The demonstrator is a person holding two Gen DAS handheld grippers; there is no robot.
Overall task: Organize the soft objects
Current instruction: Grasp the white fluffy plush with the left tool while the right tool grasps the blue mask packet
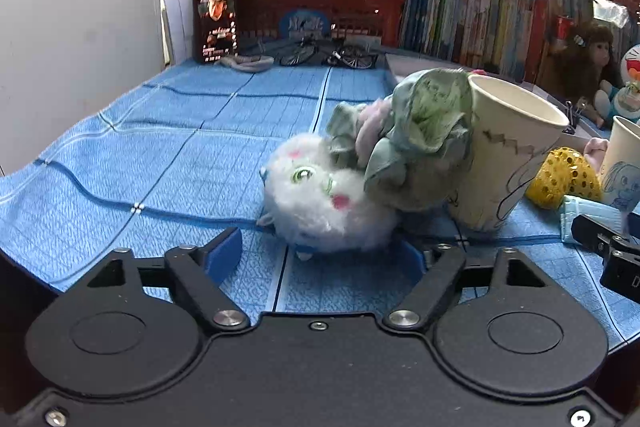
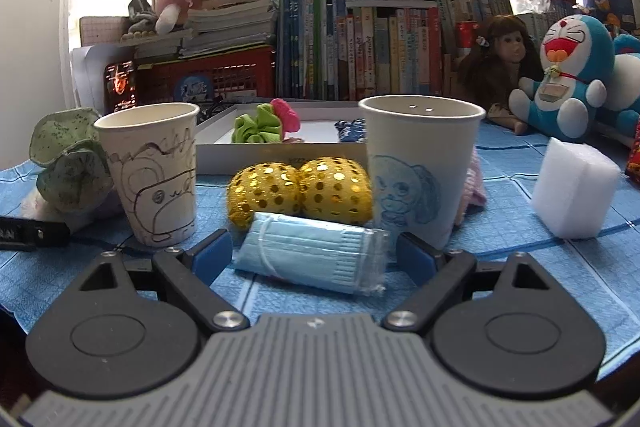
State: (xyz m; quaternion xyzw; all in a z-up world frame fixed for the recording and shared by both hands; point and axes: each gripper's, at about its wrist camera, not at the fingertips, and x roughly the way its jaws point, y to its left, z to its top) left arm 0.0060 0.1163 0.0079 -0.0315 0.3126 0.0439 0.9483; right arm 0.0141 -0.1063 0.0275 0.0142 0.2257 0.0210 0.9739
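Your left gripper sits low over the blue cloth with its jaws spread wide and nothing between them. Just ahead of it lies a white plush cat on its side, its fur close to your right fingertip (touching or not, I cannot tell). A green scrunchie rests on the cat's upper side and leans against a paper cup with a black doodle.

Moving right, in your right wrist view that same doodled cup stands upright, and beside it sit two gold sequinned balls, touching each other. In front of them lies a folded blue face mask in clear wrap. Your right gripper is open wide, one finger on either side of the mask, not closed on it.

Behind the balls a white tray holds a lime-green scrunchie and a pink one. Further right stands a cup with a blue dog drawing, then a white sponge block, well apart from the mask.
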